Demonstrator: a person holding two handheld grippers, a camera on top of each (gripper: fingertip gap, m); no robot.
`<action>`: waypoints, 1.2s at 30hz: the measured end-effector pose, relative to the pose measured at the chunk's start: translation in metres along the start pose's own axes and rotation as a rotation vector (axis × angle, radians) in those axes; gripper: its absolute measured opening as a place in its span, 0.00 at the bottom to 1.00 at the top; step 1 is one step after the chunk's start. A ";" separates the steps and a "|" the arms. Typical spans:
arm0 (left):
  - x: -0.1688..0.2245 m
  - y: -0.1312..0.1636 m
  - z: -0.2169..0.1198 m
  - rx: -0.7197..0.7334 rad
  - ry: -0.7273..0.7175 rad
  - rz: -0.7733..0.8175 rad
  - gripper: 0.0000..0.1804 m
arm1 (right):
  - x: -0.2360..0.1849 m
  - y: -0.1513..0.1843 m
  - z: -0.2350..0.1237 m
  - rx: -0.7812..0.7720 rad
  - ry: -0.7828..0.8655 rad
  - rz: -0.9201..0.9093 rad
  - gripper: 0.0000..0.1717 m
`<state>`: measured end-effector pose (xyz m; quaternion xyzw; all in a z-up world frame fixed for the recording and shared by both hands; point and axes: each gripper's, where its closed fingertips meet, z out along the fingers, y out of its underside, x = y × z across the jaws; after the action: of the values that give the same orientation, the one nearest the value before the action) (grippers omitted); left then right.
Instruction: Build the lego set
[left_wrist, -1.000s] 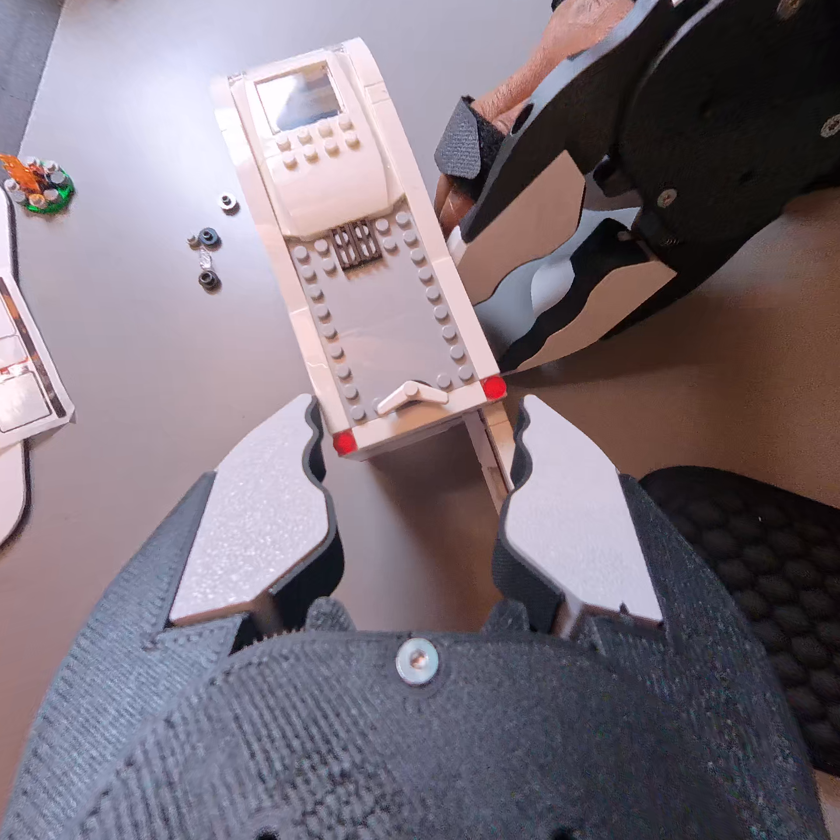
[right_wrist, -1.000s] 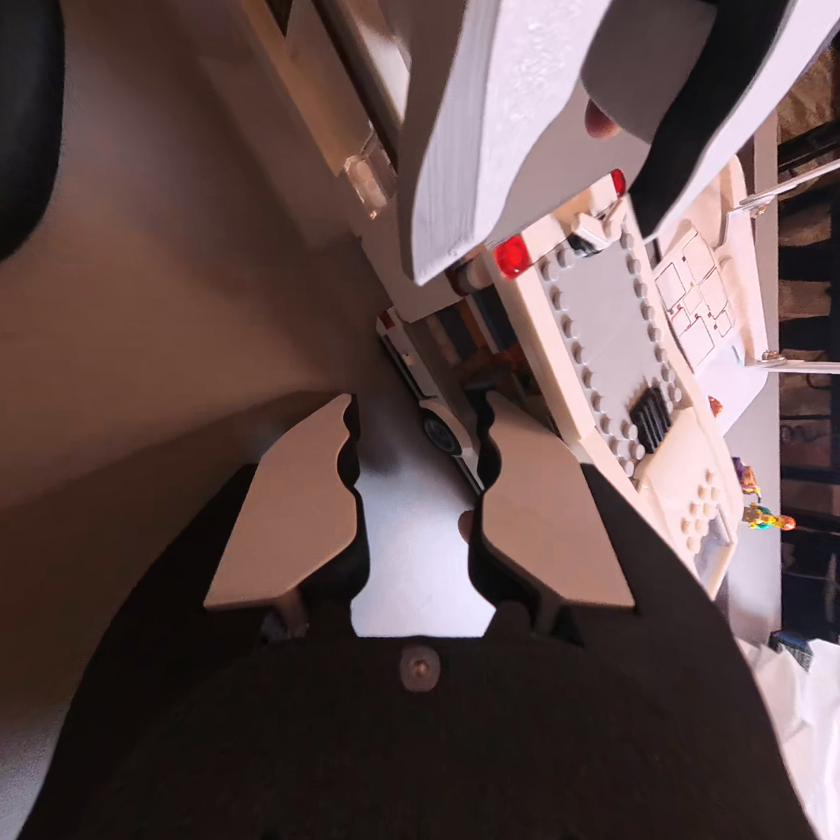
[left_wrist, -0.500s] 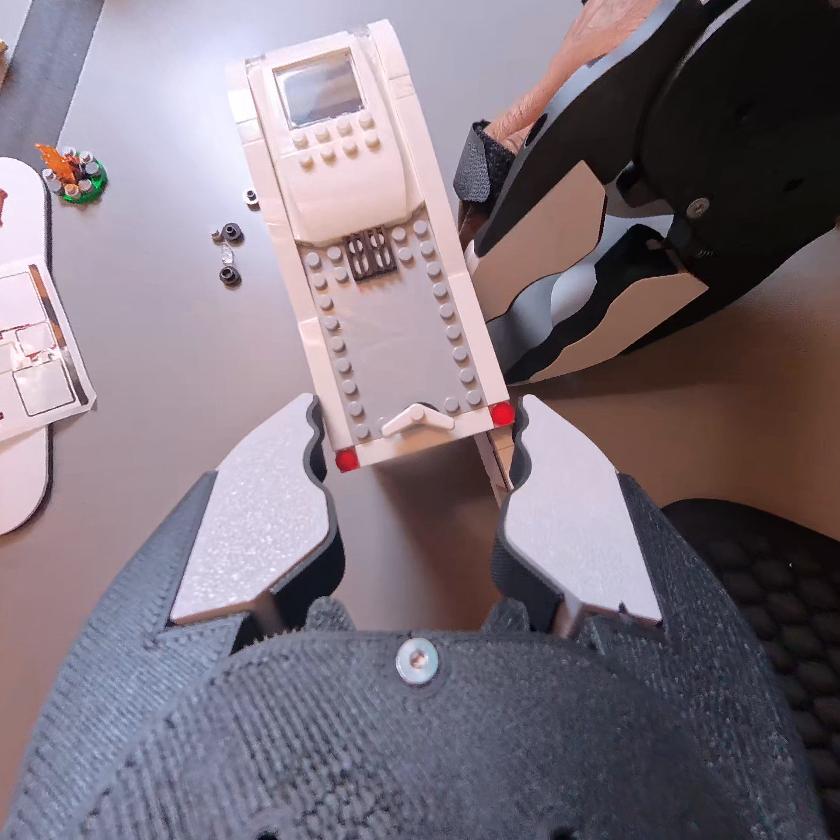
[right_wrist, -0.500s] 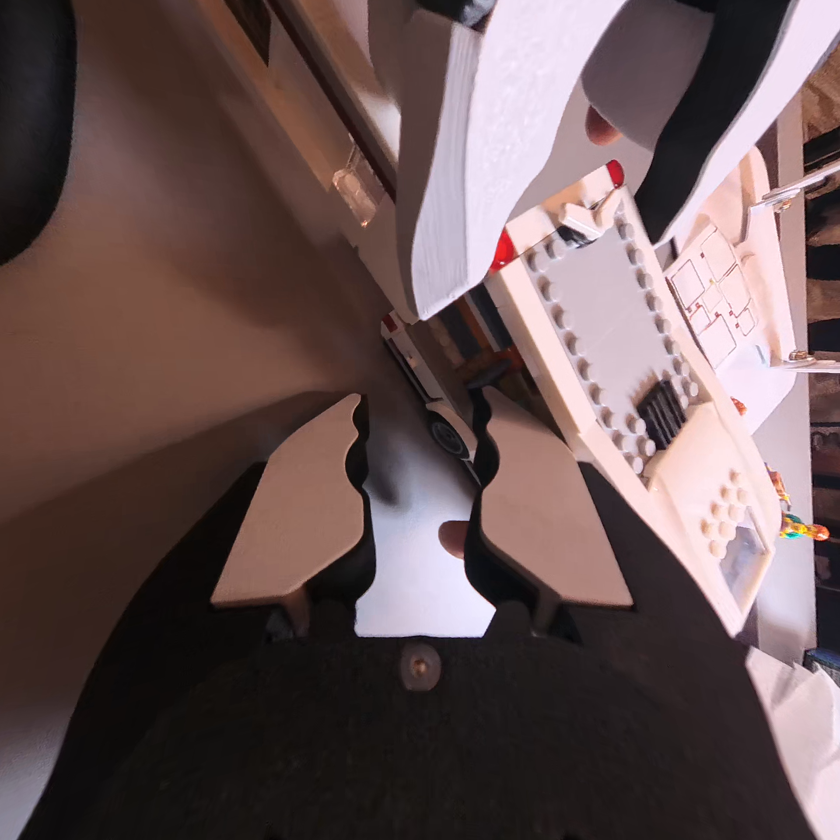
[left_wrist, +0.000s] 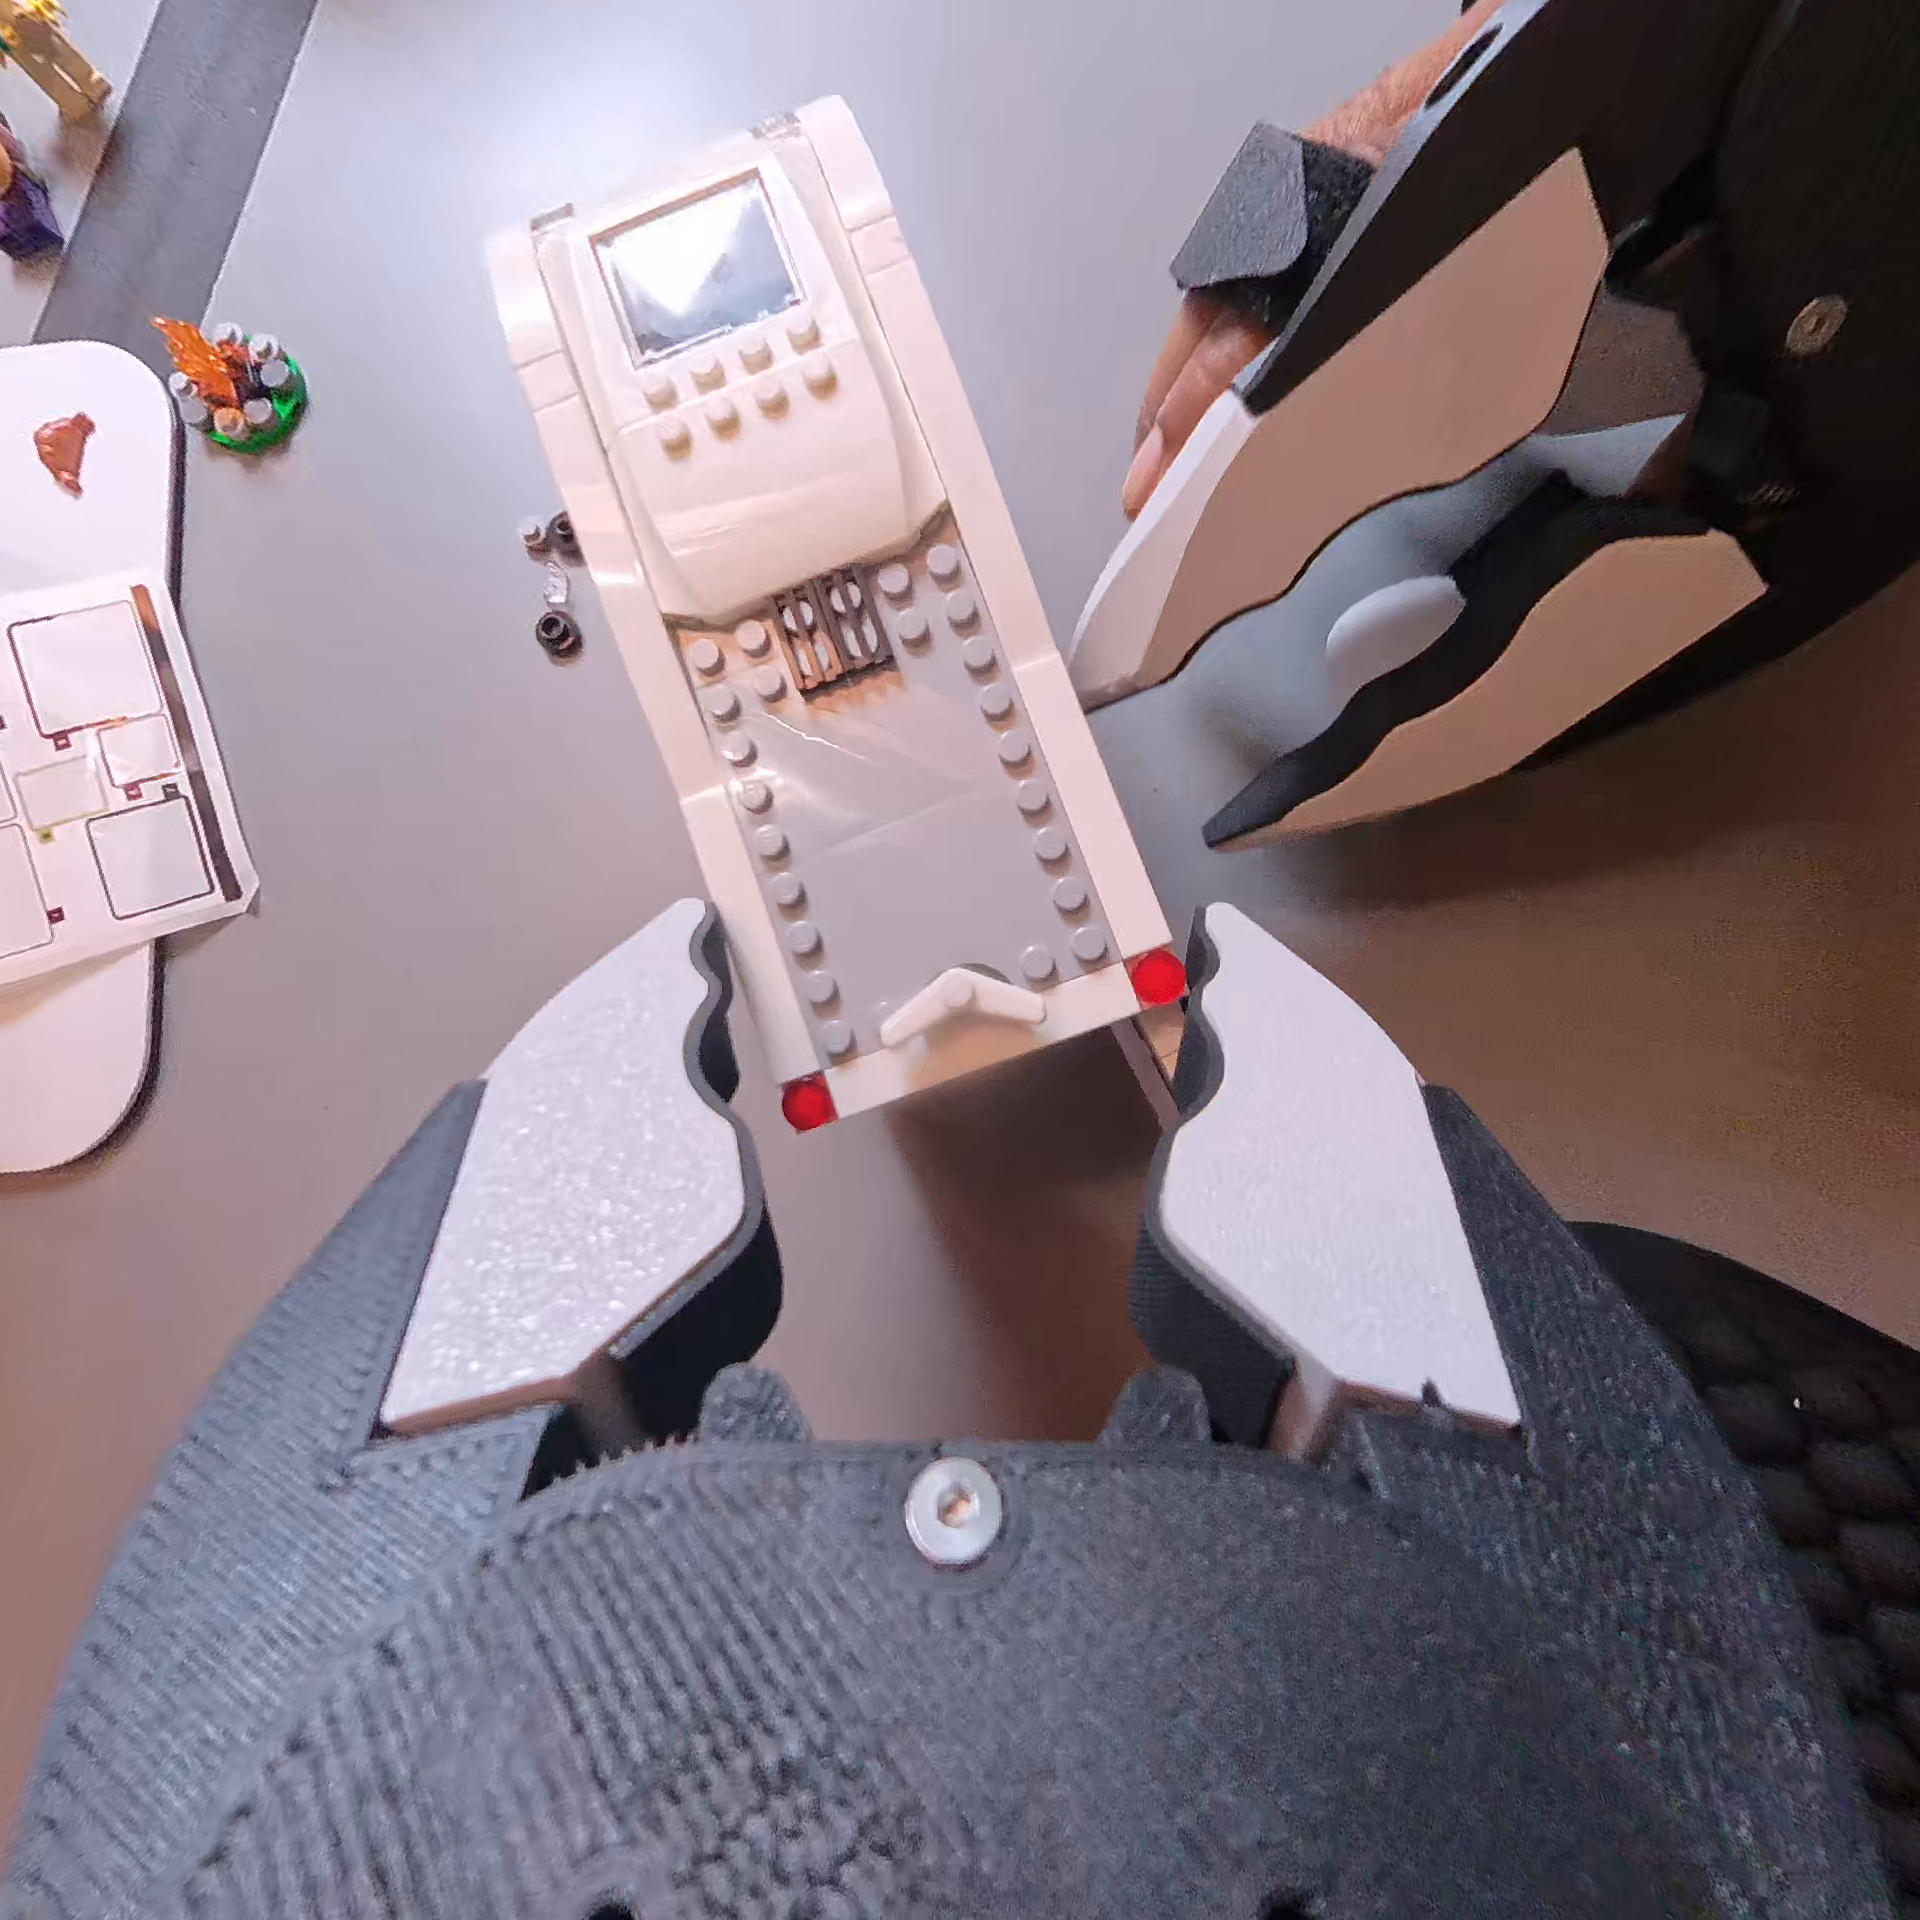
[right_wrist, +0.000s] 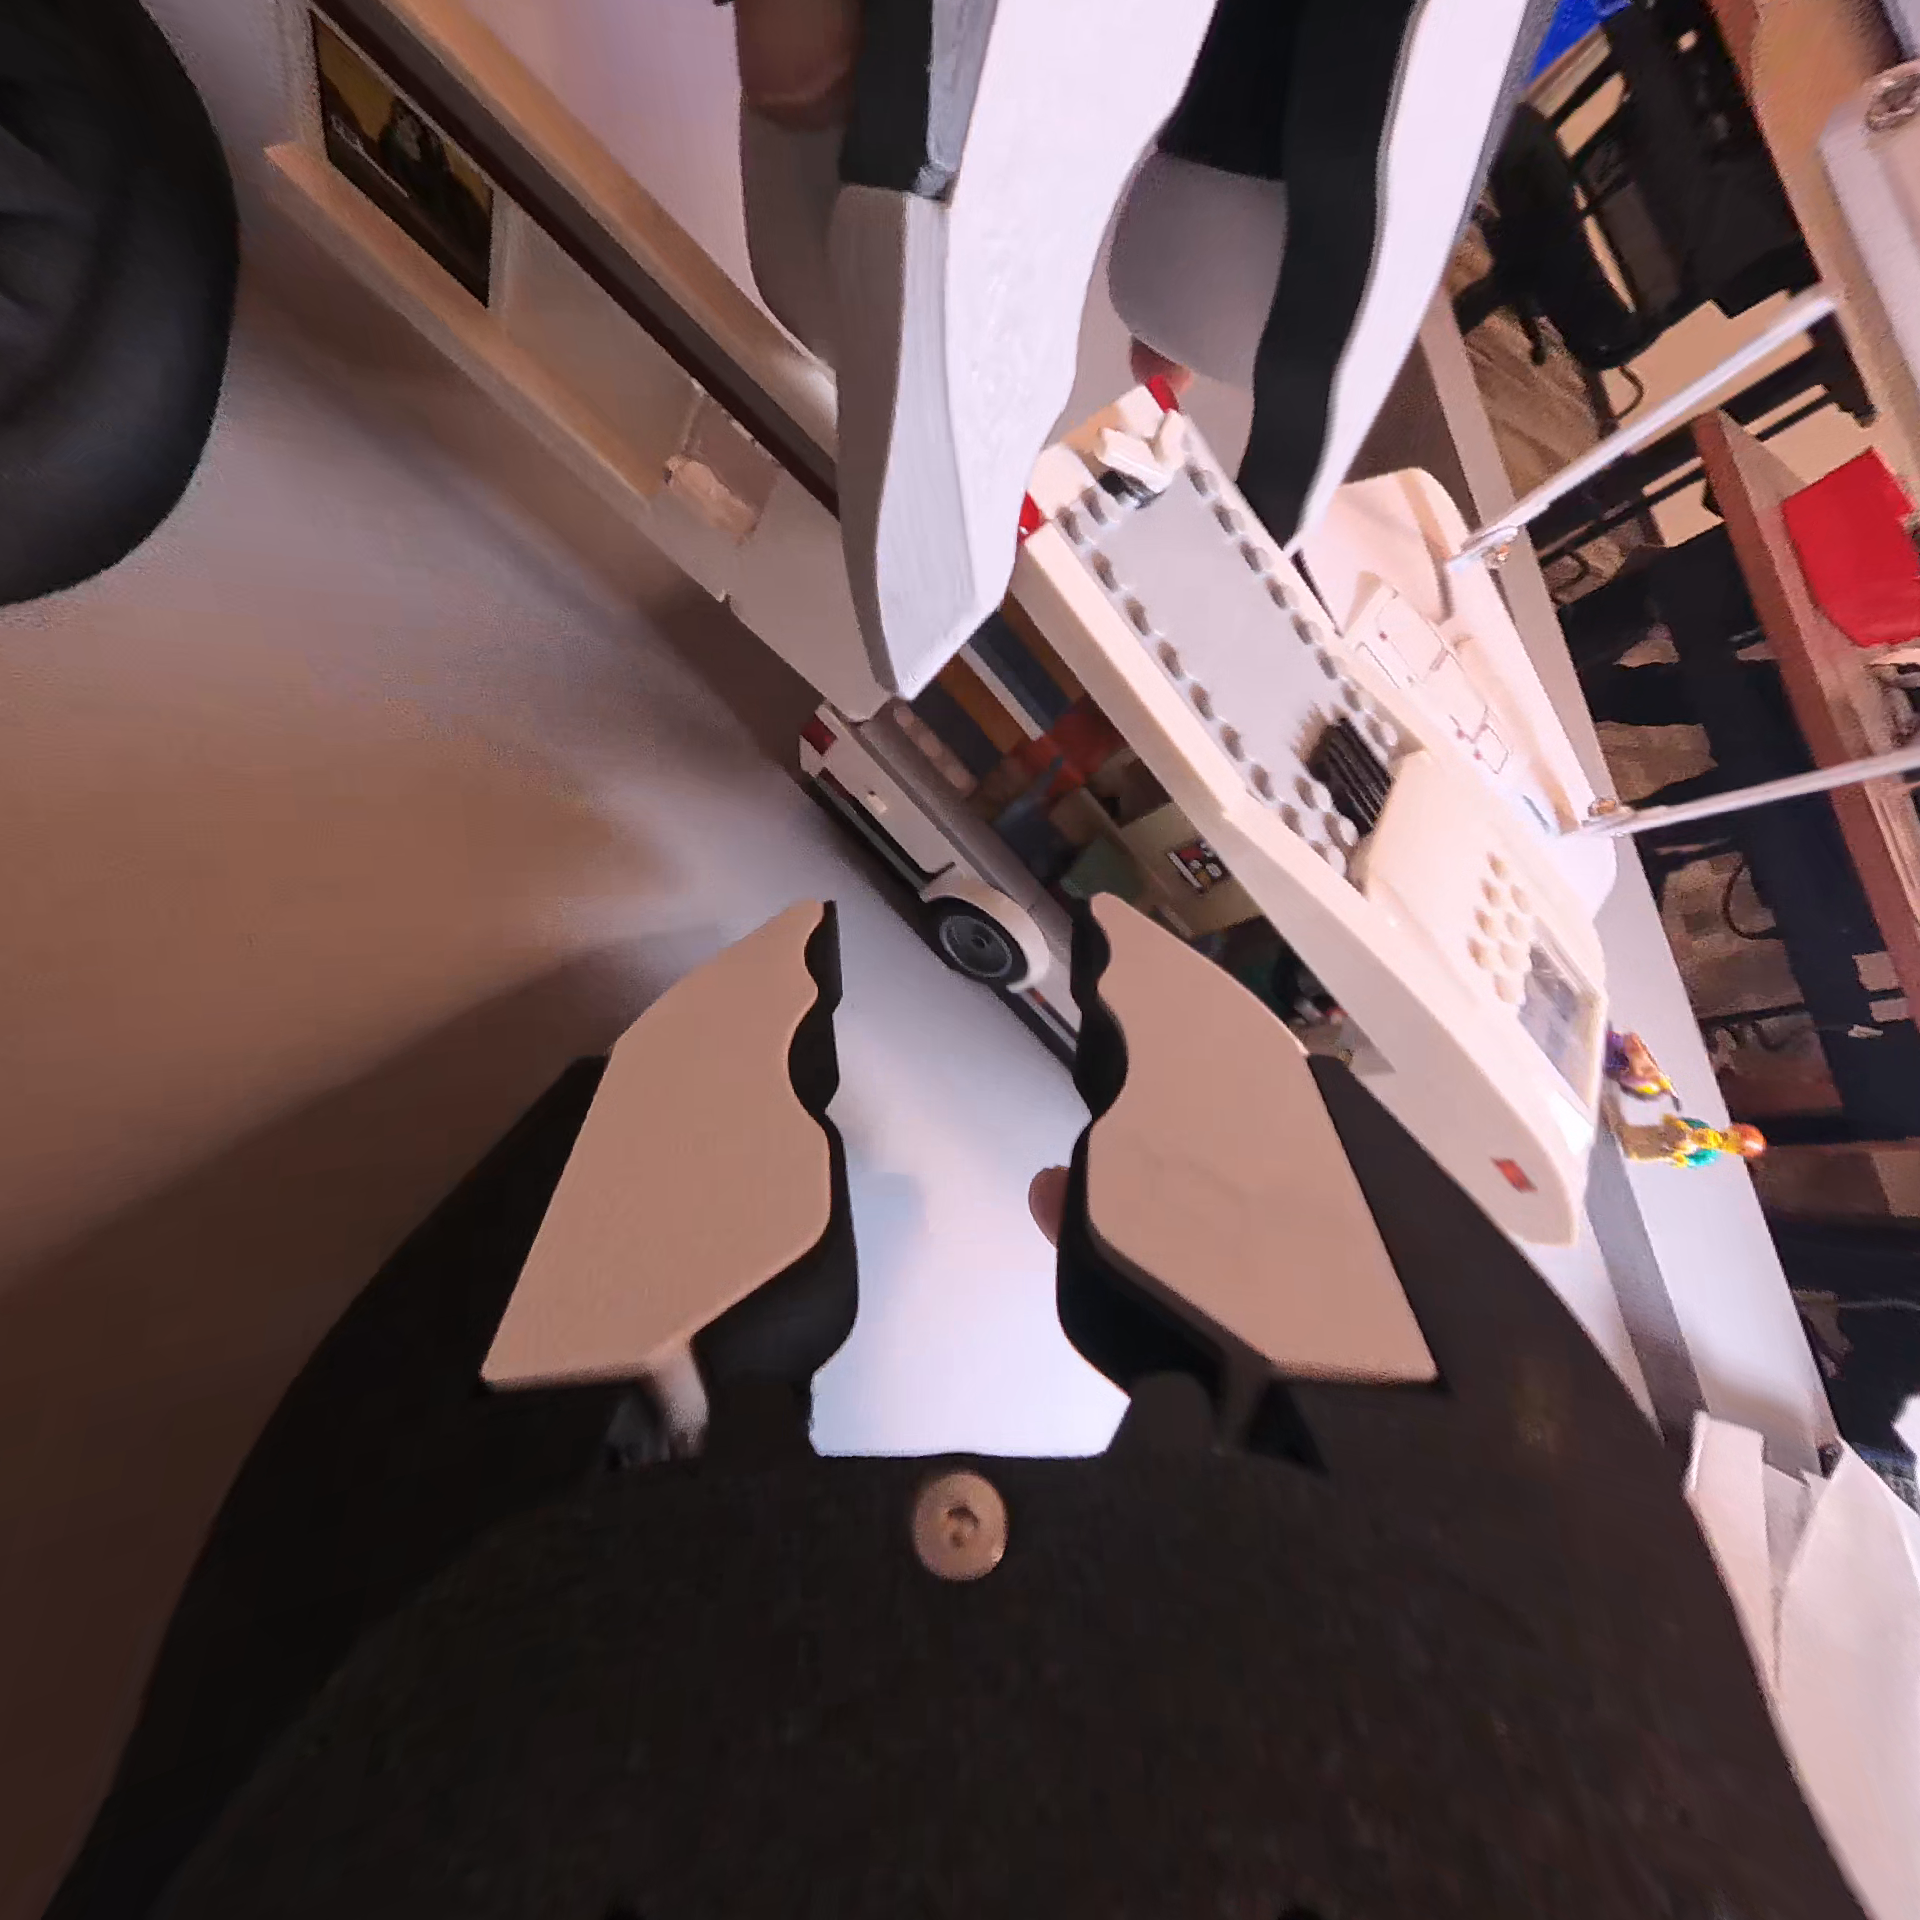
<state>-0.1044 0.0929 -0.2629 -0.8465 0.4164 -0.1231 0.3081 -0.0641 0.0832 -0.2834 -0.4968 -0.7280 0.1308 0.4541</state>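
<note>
- Your left gripper (left_wrist: 951, 997) had its jaws spread wide around the rear end of the white brick-built camper roof (left_wrist: 831, 623); the right pad sat against the corner by the red stud, while a thin gap showed at the left pad.
- Your right gripper (right_wrist: 956, 987) had its jaws narrowly parted with nothing between them, hovering just beside the camper's wheel (right_wrist: 977, 940).
- The roof stood tilted above the camper body (right_wrist: 935, 821) on the tabletop (left_wrist: 416, 727).
- Farther left lay a sticker sheet (left_wrist: 104, 758), small loose studs (left_wrist: 551, 582) and a green campfire piece (left_wrist: 244, 390).
</note>
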 end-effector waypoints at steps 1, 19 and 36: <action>0.000 0.000 0.000 -0.005 0.005 -0.003 0.47 | 0.001 0.001 -0.002 0.006 0.007 0.000 0.24; -0.017 0.001 -0.013 -0.056 0.313 -0.132 0.46 | 0.013 -0.005 0.033 -0.091 0.046 -0.473 0.23; -0.021 0.002 -0.016 -0.057 0.397 -0.136 0.46 | 0.018 -0.009 0.036 -0.144 -0.019 -0.530 0.17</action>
<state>-0.1258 0.1019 -0.2508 -0.8401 0.4144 -0.2961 0.1868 -0.0997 0.1032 -0.2882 -0.3186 -0.8443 -0.0398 0.4291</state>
